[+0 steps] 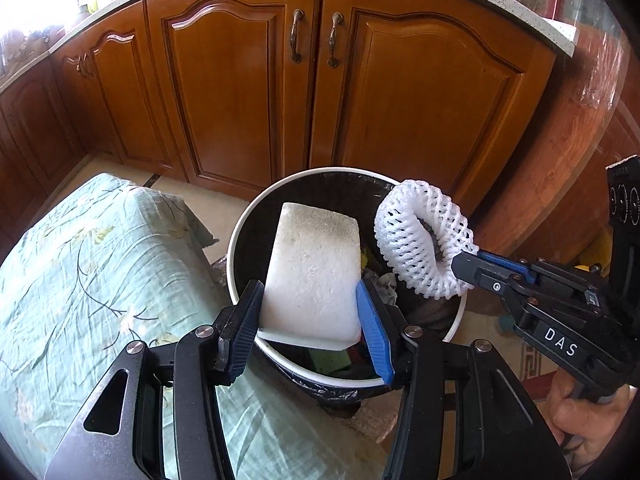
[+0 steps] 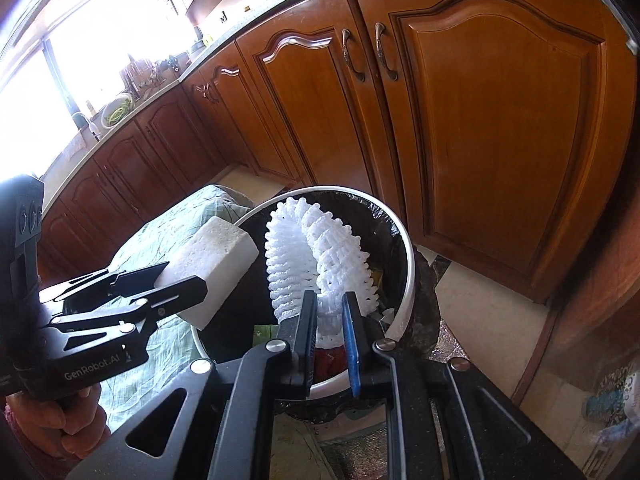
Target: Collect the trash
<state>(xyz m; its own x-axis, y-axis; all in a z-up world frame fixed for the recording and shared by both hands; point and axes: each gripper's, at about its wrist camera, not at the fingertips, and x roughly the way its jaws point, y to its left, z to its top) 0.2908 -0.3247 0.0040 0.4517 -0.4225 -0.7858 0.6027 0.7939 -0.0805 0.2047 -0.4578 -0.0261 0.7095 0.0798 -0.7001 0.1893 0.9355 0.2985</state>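
1. The left tongs [image 1: 310, 316] grip a white foam block [image 1: 314, 276] by its two long sides, one pad on each side, the block sticking forward and slightly upward from between them.
2. The foam block hangs over the near-left part of the open trash bin [image 1: 240, 240], its far end above the dark inside of the bin; its top face is greyish and soiled towards the far end.
3. The right tongs [image 2: 326, 316] are nearly closed on a white foam fruit net [image 2: 316, 256], pinching a narrow bunch of its mesh between the pads.
4. The fruit net spreads out as a ring beyond the tongs and is held over the right side of the bin, above its white rim.
5. The bin is round with a white rim and a black liner bag [image 2: 392, 236]; it stands on the floor in front of the brown wooden cabinet doors [image 1: 224, 92].
6. Inside the bin lie other scraps, among them something green and something red, too hidden to name.
7. A surface covered with a green floral cloth [image 1: 80, 272] sits just left of the bin, its edge touching or almost touching the rim.
8. A person's hand [image 2: 52, 416] holds the handle of the left tongs.
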